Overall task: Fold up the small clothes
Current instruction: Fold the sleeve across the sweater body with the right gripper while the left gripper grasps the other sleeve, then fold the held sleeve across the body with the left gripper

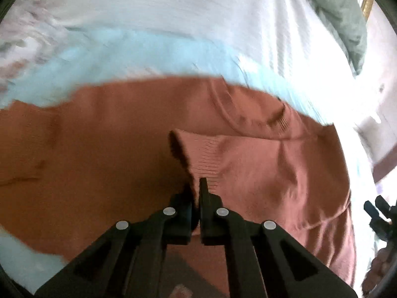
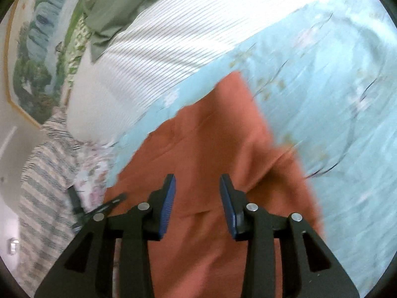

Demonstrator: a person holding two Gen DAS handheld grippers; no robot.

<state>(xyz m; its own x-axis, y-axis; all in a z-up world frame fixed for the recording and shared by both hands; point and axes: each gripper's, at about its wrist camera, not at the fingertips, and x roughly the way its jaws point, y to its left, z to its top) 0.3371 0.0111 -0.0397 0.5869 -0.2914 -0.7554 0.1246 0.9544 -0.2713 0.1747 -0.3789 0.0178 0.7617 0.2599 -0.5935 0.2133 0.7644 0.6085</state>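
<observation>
A rust-orange knit sweater [image 1: 111, 149] lies spread on a light blue floral bedsheet [image 1: 129, 49]. My left gripper [image 1: 197, 186] is shut on the ribbed cuff of the sweater's sleeve [image 1: 211, 156] and holds it over the sweater's body. In the right wrist view the same sweater [image 2: 211, 136] lies under my right gripper [image 2: 197, 181], which is open and empty just above the fabric. The right gripper also shows at the right edge of the left wrist view [image 1: 379, 213].
A white striped pillow [image 2: 161, 49] and a green pillow [image 2: 111, 7] lie at the head of the bed. A striped blanket [image 2: 42, 173] hangs at the left. A landscape painting [image 2: 37, 49] is on the wall. The blue sheet [image 2: 335, 99] extends to the right.
</observation>
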